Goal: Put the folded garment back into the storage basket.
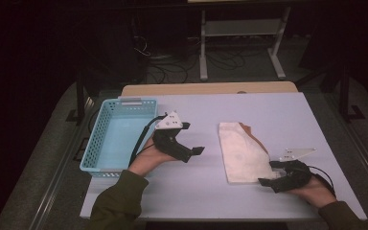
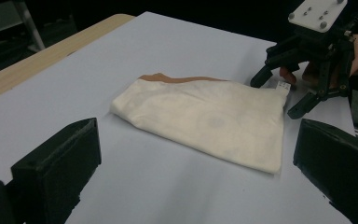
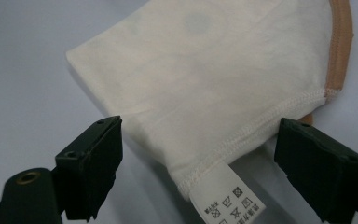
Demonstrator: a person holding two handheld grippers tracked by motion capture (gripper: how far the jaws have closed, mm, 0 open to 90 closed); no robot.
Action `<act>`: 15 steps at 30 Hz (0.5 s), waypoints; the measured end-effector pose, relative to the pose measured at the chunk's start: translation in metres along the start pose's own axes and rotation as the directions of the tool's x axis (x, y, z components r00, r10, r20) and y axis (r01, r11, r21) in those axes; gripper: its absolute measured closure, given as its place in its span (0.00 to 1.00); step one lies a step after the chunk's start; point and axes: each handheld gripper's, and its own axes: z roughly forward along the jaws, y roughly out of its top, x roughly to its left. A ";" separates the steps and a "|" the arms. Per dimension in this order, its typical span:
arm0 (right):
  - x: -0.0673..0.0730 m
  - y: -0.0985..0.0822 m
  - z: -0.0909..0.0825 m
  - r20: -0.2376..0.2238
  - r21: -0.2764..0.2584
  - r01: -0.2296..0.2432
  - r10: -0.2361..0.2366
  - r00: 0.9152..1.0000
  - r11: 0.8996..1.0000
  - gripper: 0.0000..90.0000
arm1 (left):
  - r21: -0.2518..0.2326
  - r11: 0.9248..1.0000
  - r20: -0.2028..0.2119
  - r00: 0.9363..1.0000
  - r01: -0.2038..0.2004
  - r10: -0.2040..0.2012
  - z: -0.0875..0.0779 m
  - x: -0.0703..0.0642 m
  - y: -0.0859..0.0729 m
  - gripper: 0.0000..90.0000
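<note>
My right gripper (image 3: 198,158) stands open around the near corner of the folded cloth (image 1: 242,151) mid-table; I should close past the hem, not the tag (image 3: 226,198). Left gripper (image 1: 187,139) hovers open near the basket (image 1: 103,143).

The folded cloth (image 1: 242,152) lies on the bench (image 1: 278,110), right of the basket (image 1: 117,134) at the bench's left edge.

In the right gripper view the care label (image 3: 227,198) between the jaws is cut off by the bottom edge, its print too small to read. The folded garment (image 3: 205,70) runs past the top edge ahead of the jaws.
</note>
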 end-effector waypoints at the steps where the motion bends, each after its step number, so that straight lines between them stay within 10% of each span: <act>1: 0.000 0.000 0.000 0.000 0.000 0.000 0.000 1.000 1.000 0.16 | 0.002 1.000 -0.002 1.000 -0.003 0.003 0.002 -0.001 -0.001 0.00; 15: 0.000 0.000 0.000 -0.004 0.000 0.002 -0.002 1.000 1.000 0.16 | 0.017 1.000 0.010 1.000 0.004 -0.004 0.019 -0.011 -0.010 0.00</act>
